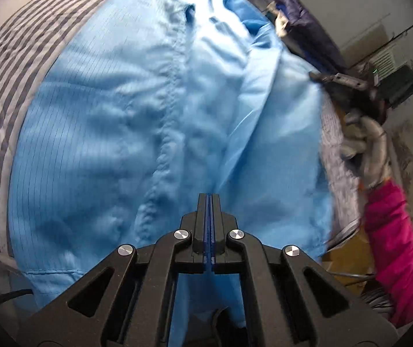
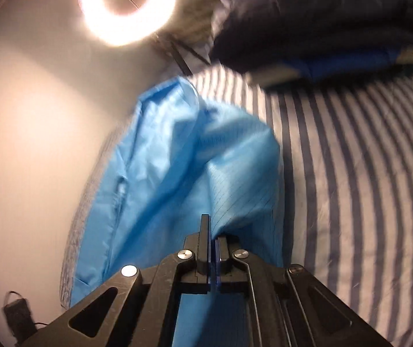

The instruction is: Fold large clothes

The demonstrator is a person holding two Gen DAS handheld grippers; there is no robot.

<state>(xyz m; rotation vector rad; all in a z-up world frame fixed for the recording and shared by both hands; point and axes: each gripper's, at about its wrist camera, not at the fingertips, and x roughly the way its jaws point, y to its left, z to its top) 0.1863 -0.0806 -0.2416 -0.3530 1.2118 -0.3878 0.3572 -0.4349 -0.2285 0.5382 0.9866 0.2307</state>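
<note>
A large light-blue garment point(image 1: 137, 121) with fine dark pinstripes lies spread over a striped bed sheet point(image 1: 12, 57). My left gripper point(image 1: 209, 199) is shut on a fold of the garment near its lower middle. My right gripper point(image 2: 210, 228) is shut on another edge of the same garment point(image 2: 177, 167), which rises in a bunched fold above the striped sheet point(image 2: 365, 173). In the left wrist view the right gripper point(image 1: 319, 76) shows at the garment's far right edge, held by a gloved hand with a pink sleeve point(image 1: 394, 248).
A pile of dark navy and blue clothes point(image 2: 322, 29) sits at the far end of the bed, also in the left wrist view point(image 1: 302, 20). A bright ring light point(image 2: 128, 5) stands by the wall. Cables and a cardboard box point(image 1: 348, 263) lie beside the bed.
</note>
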